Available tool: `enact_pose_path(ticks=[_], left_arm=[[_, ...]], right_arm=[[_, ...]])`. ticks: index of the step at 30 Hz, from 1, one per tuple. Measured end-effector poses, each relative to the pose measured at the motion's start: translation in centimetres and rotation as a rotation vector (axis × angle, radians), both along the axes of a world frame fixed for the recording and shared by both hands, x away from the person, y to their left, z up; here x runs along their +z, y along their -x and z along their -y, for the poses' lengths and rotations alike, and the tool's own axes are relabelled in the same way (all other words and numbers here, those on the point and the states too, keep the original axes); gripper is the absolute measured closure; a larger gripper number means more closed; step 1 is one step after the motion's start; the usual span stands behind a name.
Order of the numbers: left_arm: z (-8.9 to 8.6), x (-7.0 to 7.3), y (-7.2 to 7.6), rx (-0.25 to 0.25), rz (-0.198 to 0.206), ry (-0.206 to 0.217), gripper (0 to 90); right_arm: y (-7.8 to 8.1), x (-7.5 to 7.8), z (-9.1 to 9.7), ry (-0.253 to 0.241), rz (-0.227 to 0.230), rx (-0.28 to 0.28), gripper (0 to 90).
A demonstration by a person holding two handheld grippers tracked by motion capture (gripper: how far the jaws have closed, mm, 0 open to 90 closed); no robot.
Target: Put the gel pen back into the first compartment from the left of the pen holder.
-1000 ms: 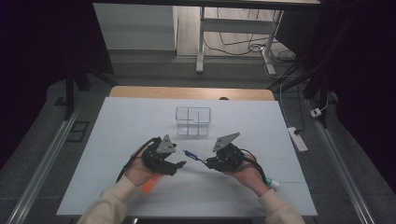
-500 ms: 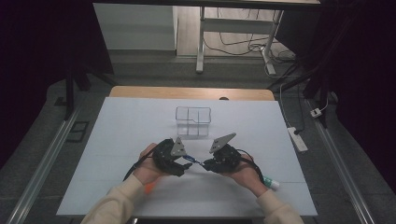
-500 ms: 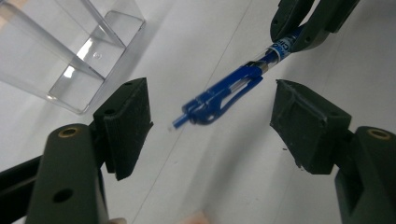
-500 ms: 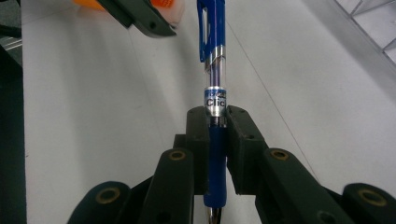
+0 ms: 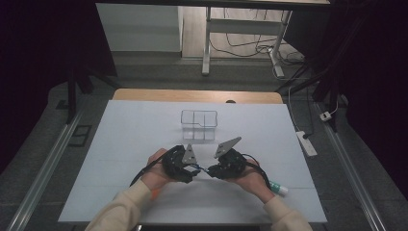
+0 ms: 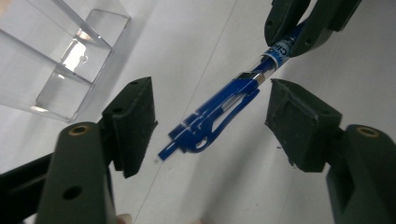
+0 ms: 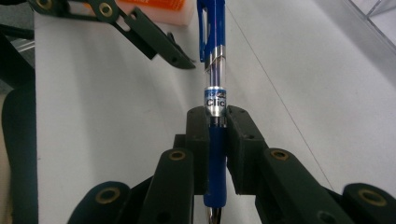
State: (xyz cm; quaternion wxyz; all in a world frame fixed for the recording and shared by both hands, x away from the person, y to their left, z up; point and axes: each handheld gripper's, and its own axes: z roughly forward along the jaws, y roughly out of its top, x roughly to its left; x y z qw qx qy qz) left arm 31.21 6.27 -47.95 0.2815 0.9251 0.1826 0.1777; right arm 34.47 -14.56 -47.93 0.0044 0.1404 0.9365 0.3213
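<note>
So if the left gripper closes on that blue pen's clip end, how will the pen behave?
The blue pen looks like rigid plastic, so it probably stays straight rather than bending. Its smooth clear barrel may slip or twist between flat pads. The right gripper clamps it by the blue grip section, and the left gripper, just closing, flanks the clip without touching it.

The room around the pale table (image 5: 144,125) is dark and dim. Glare glints on the clear box (image 6: 70,60); the near jaws look softly blurred.
</note>
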Motion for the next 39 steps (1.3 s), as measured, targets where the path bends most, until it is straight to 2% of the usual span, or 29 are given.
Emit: enact_pose_path(ticks=[1,8,14,17,19,23,27,33,39], left_arm=[[0.1,-0.1,0.0,-0.003,0.002,0.001,35.6],[0.6,-0.4,0.2,-0.018,0.033,-0.064,44.7],[0.9,-0.6,0.4,-0.081,0.026,-0.11,57.4],[0.7,-0.6,0.3,-0.103,-0.007,-0.095,64.0],[0.6,-0.6,0.3,-0.117,-0.019,-0.078,68.1],[0.6,-0.4,0.5,-0.148,-0.024,-0.068,75.4],[0.5,-0.5,0.4,-0.129,-0.019,-0.075,76.6],[-0.4,-0.2,0.1,-0.08,-0.004,-0.046,76.6],[-1.7,-0.1,-0.7,-0.015,-0.006,-0.021,76.6]], right_arm=[[0.0,0.0,0.0,-0.004,-0.005,0.0,79.0],[-0.1,0.3,0.0,-0.028,-0.044,-0.005,78.9],[-0.1,0.5,-0.1,-0.045,-0.067,0.0,78.9],[0.0,0.7,0.1,-0.059,-0.063,-0.005,77.9],[0.0,0.9,0.3,-0.094,-0.051,-0.032,75.3],[-0.2,1.2,0.7,-0.146,-0.017,-0.075,67.3],[-0.3,1.3,1.1,-0.187,0.02,-0.114,62.1],[-0.2,2.0,1.8,-0.255,0.104,-0.17,52.3],[-0.2,2.6,2.6,-0.299,0.136,-0.202,46.4]])
